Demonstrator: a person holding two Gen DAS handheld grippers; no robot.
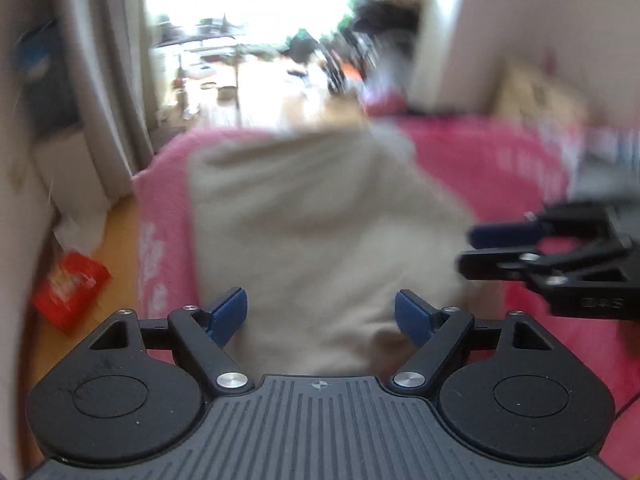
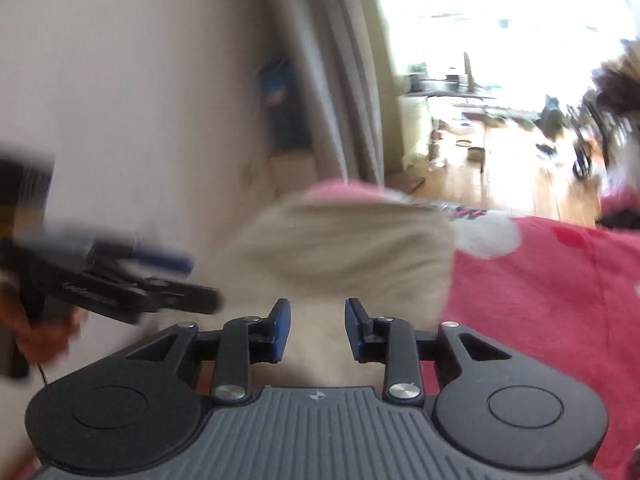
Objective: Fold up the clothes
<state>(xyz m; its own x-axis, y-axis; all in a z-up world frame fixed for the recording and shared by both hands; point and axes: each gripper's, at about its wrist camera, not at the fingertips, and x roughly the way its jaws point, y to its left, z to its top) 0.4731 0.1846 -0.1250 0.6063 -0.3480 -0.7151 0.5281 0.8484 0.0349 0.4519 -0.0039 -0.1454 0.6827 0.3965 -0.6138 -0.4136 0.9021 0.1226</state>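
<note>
The beige garment (image 1: 312, 232) lies spread over a pink blanket (image 1: 500, 168) that covers what looks like a bed, and both pictures are blurred, so small details of the cloth cannot be read. The left gripper (image 1: 320, 318) hangs above the near part of the garment with its jaws wide apart and nothing between the blue pads (image 1: 226, 314); it is released. The right gripper (image 2: 318, 328) is also above the beige cloth, its jaws narrower but with a clear gap, and I see no fabric pinched between them, so it grasps nothing. In the left wrist view the right gripper comes in from the right side, over the edge of the garment. I judge that the step in hand is to take hold of the near edge or two corners for a fold. To do it well, each gripper should come down on one single layer at the edge, close fully on it, and both should lift together so the cloth stays flat and the blanket is not caught. As for containers, a red packet (image 1: 70, 284) lies on the wooden floor (image 1: 116, 232) beside the bed; what is in it I cannot tell.
</note>
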